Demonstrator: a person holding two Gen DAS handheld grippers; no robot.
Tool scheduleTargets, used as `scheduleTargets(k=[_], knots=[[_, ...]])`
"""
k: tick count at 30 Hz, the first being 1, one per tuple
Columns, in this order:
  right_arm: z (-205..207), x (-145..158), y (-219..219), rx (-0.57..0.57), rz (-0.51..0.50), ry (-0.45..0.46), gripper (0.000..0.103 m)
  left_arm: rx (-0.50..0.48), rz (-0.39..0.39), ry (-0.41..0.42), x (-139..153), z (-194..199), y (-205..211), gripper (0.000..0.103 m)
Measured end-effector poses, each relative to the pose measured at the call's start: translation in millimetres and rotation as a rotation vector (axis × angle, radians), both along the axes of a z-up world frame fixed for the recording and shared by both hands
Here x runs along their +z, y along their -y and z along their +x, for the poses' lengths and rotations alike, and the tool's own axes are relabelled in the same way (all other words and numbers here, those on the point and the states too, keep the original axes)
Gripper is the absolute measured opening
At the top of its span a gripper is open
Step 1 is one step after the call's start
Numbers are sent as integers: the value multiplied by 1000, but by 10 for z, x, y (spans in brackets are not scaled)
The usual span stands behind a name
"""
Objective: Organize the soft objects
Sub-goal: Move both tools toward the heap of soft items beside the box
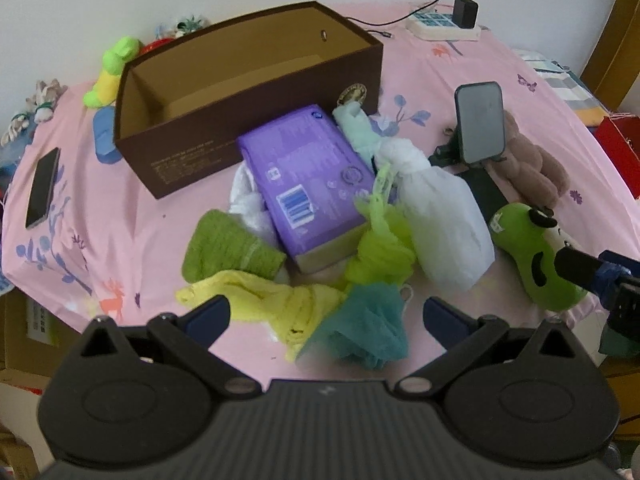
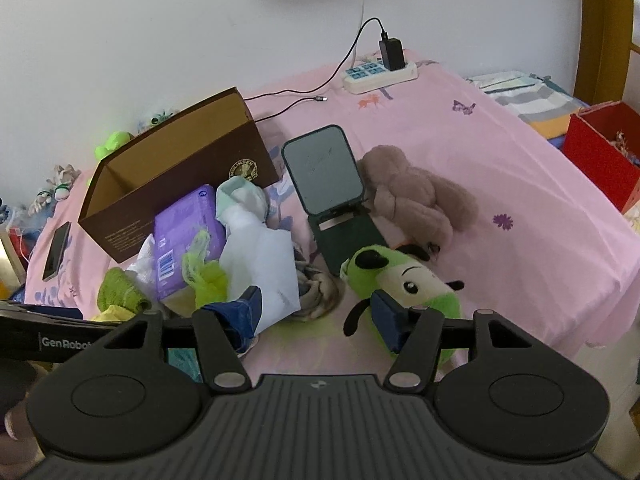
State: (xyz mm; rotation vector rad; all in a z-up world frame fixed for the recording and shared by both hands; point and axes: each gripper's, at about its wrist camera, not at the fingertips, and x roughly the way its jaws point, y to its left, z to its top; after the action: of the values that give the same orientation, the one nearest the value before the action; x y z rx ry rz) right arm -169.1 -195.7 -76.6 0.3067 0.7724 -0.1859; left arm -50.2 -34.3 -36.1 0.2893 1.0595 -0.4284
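Nearest my left gripper (image 1: 326, 314): a teal mesh puff (image 1: 366, 326) and a yellow cloth (image 1: 264, 294), lying between and just beyond my spread fingers, which pinch nothing. Behind them, a heap of soft things: green knitted cloth (image 1: 226, 246), lime mesh puff (image 1: 380, 248), white bag (image 1: 444, 220), with a purple packet (image 1: 308, 184) resting on top. The brown box (image 1: 248, 92), open and seemingly empty, stands just behind the heap on the pink sheet (image 1: 100, 240); I judge it the likely container.

My right gripper (image 2: 316, 312) also stands wide, holding nothing; its left finger lies against the white bag's lower edge, its right finger just in front of the green plush dog (image 2: 404, 284). Whether either pad truly touches, I cannot tell. A brown plush bear (image 2: 416, 196) lies beyond, beside a phone on its stand (image 2: 324, 172).

To do the step well, in my judgement: take one item per grasp, lower the fingers astride its bulk, and close on the body, not a loose edge. Mesh may snag neighbours, so lift slowly and keep clear of the phone stand
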Motion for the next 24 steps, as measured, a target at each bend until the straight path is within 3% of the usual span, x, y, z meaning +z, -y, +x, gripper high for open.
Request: scheduleTargets(k=[16,24], knots=[[-107,-43,-361,12,69,-18,36,47,-24,-40,-115,-17,-280,102],[-35,-105,-608,13,102,-20,32,105,-122,-78,-191,86,-758,102]])
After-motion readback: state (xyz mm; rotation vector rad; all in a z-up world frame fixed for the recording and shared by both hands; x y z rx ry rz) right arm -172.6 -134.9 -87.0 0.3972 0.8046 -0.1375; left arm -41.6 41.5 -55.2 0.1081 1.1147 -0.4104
